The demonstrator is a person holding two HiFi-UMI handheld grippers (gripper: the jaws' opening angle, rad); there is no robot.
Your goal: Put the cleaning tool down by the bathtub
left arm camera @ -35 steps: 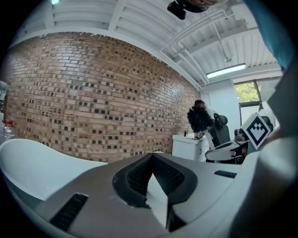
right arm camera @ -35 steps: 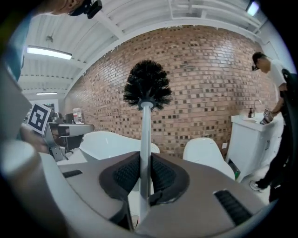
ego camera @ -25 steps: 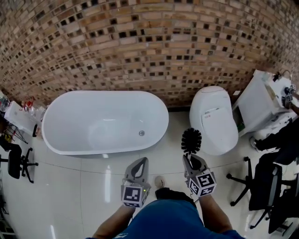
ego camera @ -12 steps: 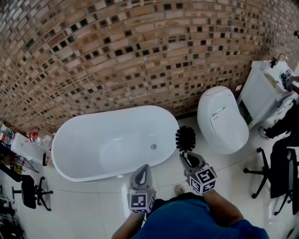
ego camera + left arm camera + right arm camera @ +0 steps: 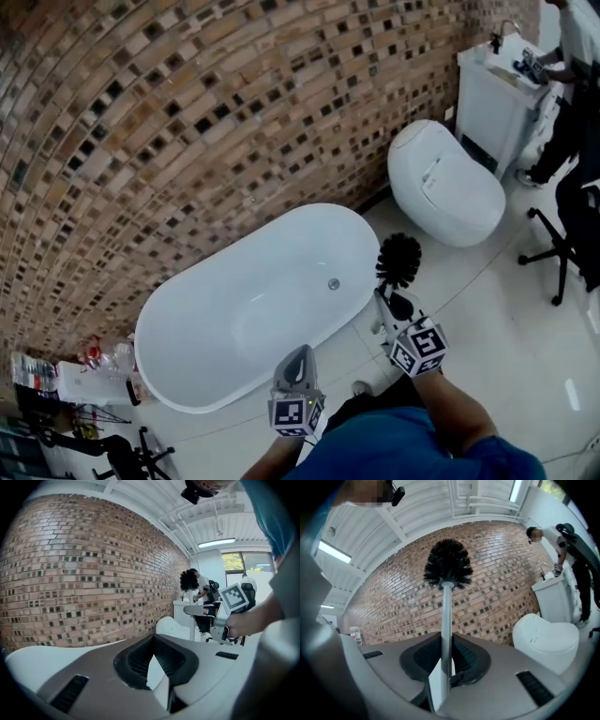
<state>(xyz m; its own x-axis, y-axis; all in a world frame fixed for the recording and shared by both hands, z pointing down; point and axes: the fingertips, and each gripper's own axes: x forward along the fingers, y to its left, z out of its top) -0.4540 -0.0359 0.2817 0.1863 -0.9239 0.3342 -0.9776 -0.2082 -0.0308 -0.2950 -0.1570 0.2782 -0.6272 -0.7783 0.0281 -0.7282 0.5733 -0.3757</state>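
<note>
- The white bathtub [image 5: 234, 323] lies slantwise along the brick wall [image 5: 187, 141]. Its basin shows only bare white walls and a small round drain [image 5: 333, 283] near its 2 o'clock end.
- At 1 o'clock from the tub stands the toilet [image 5: 445, 187], lid down. Beyond it, at 1 o'clock again, is a white cabinet [image 5: 492, 89] with a person [image 5: 574, 56] standing at it.
- At 8 o'clock from the tub, a small clutter of bottles [image 5: 98, 361] sits on the floor [image 5: 525, 356]; they are too small to make out further.
- My right gripper [image 5: 389, 302] has its fingers [image 5: 468, 660] closed narrowly on the thin pale handle of the toilet brush [image 5: 448, 564]. The handle runs straight out between the two dark pads.
- The black bristle head [image 5: 398, 260] sits at 12 o'clock from that gripper, the far end of the brush. In the head view it shows just off the tub's drain-end rim, at about 3 o'clock from the drain.
- In the right gripper view the bristles stand against the brick wall, with the toilet at 4 o'clock from them. The brush is carried in my grip, not yet set down.
- My left gripper [image 5: 298, 361] is at 8 o'clock from the right one, beside the tub's near rim. Its fingers [image 5: 136, 660] are drawn together at the tips with only a sliver of white behind them, and they hold nothing.
</note>
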